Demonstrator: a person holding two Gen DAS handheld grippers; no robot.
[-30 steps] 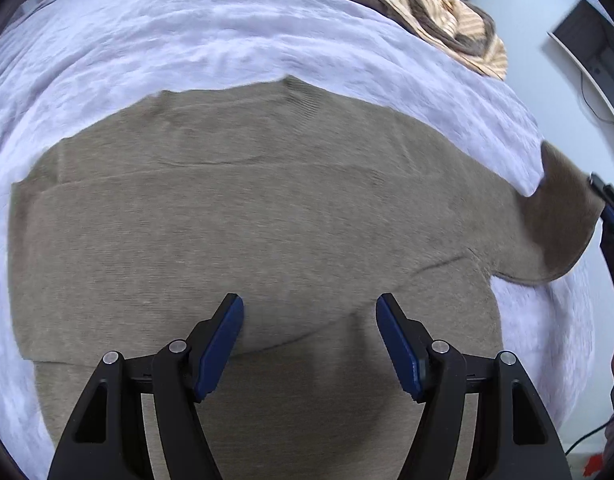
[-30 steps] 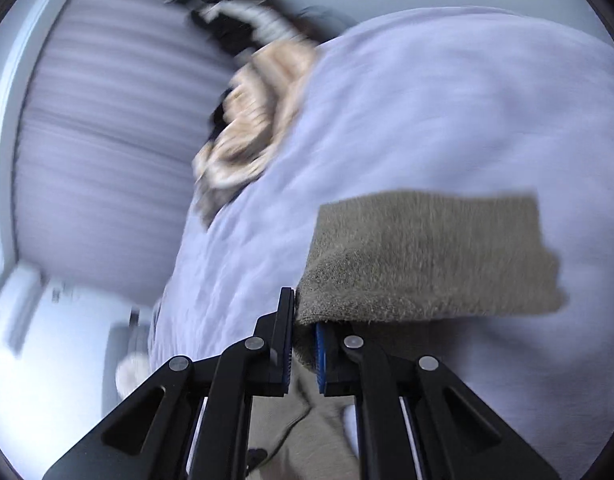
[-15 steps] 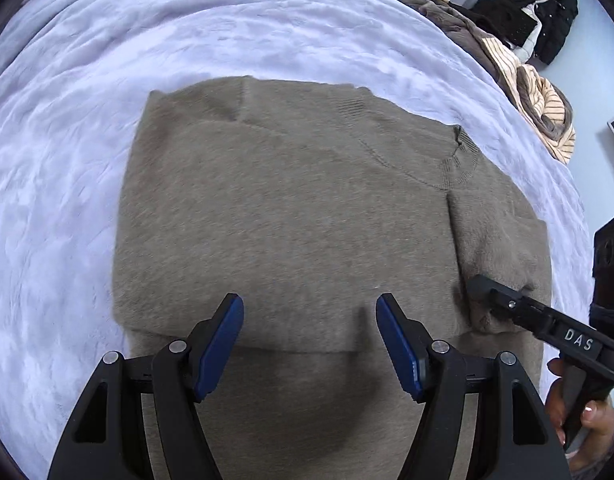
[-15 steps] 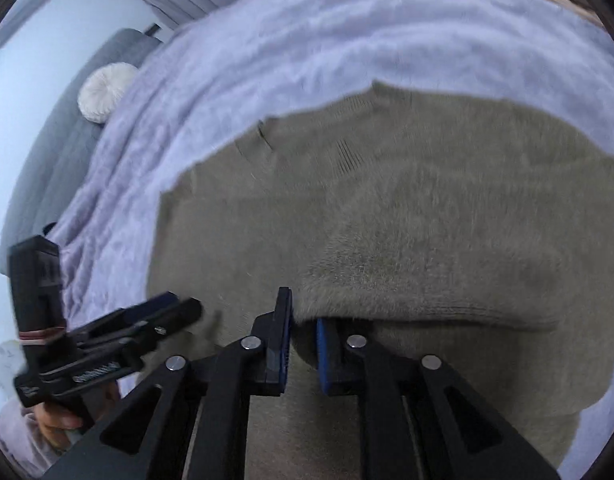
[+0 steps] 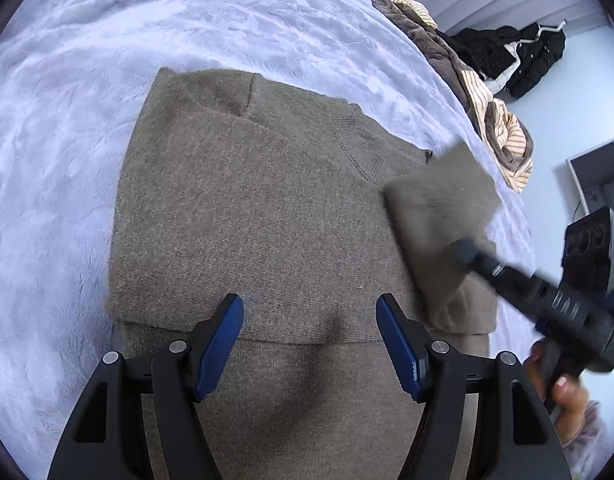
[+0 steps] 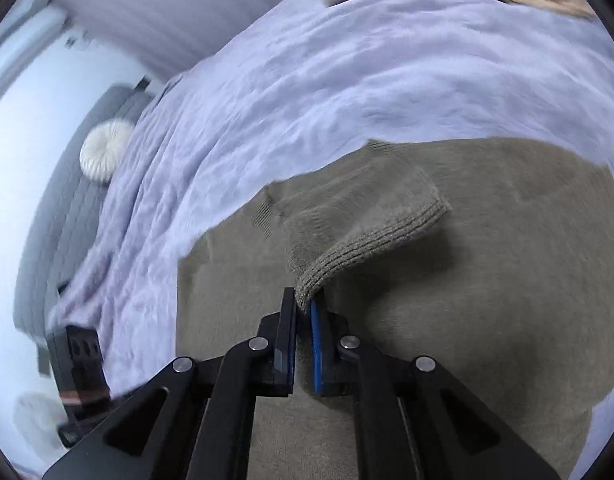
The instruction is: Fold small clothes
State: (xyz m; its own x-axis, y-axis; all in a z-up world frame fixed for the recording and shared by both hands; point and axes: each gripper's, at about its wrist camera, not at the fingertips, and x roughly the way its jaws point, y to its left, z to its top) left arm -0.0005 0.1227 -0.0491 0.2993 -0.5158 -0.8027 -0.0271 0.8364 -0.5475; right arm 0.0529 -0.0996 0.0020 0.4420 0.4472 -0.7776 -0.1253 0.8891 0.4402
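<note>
Sweater cuff pinched between right jaws.

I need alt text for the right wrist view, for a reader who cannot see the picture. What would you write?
The right gripper is shut on the ribbed cuff of a sleeve of an olive-brown sweater, which lies on a pale lilac blanket. The sleeve is lifted over the sweater's body. A round white cushion shows far left.

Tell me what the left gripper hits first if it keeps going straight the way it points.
The left gripper, jaws open and empty, points down at the brown sweater spread on the blanket. It would most likely meet the sweater's folded body first; how much gap remains is unclear.
</note>
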